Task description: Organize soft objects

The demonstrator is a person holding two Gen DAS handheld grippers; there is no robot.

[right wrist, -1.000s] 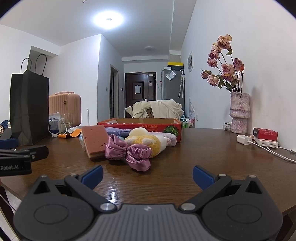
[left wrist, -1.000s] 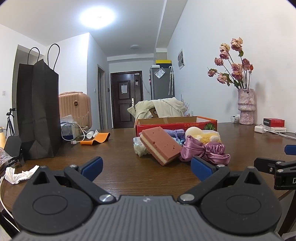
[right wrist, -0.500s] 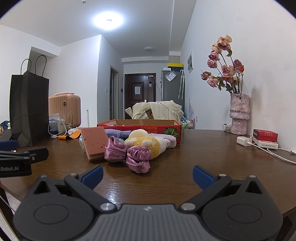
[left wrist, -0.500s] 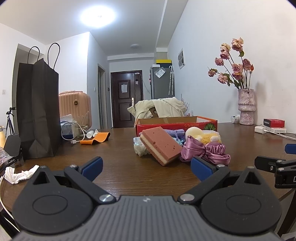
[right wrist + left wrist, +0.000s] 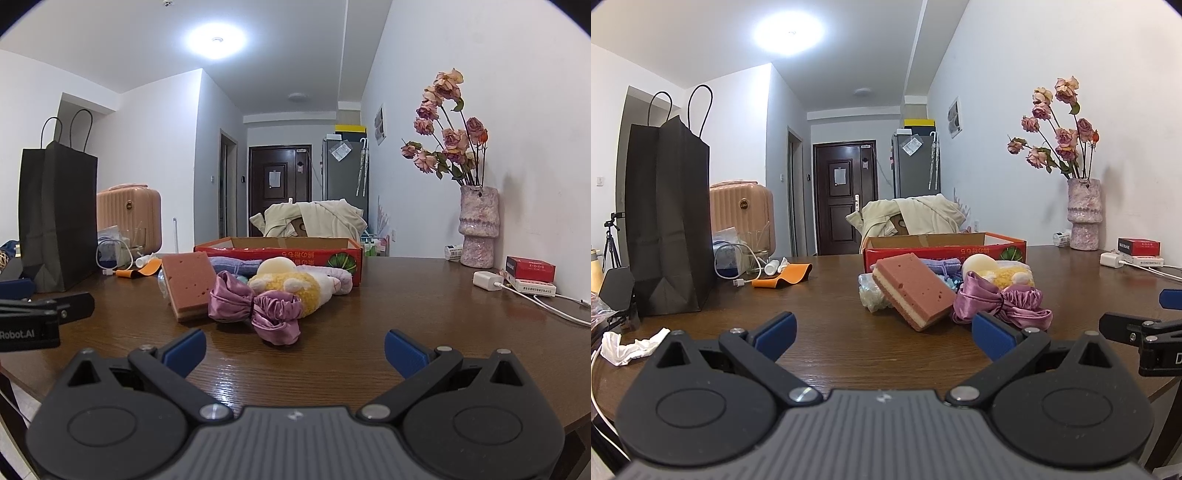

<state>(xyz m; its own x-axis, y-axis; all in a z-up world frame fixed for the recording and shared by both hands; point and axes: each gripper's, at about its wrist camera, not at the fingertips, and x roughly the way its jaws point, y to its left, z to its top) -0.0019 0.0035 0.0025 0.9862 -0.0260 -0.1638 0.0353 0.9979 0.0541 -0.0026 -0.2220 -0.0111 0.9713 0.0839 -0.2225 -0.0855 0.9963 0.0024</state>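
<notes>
You had a dark brown wood-grain surface [image 5: 406, 295], pink sponge [image 5: 188, 280] w/ cream layer, shiny mauve scrunchie [image 5: 255, 306], yellow & white plush [image 5: 295, 286], red box [image 5: 295, 254] w/ green print, black bag [image 5: 670, 221], blue-tipped black tongs [image 5: 882, 330].

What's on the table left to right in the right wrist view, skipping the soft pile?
Black paper bag → orange strap → red cardboard box → pink vase → white charger → small red box.

Bare table [image 5: 406, 306] lies open ahead of both tongs up to the soft pile, red box [image 5: 280, 249] behind it.
</notes>
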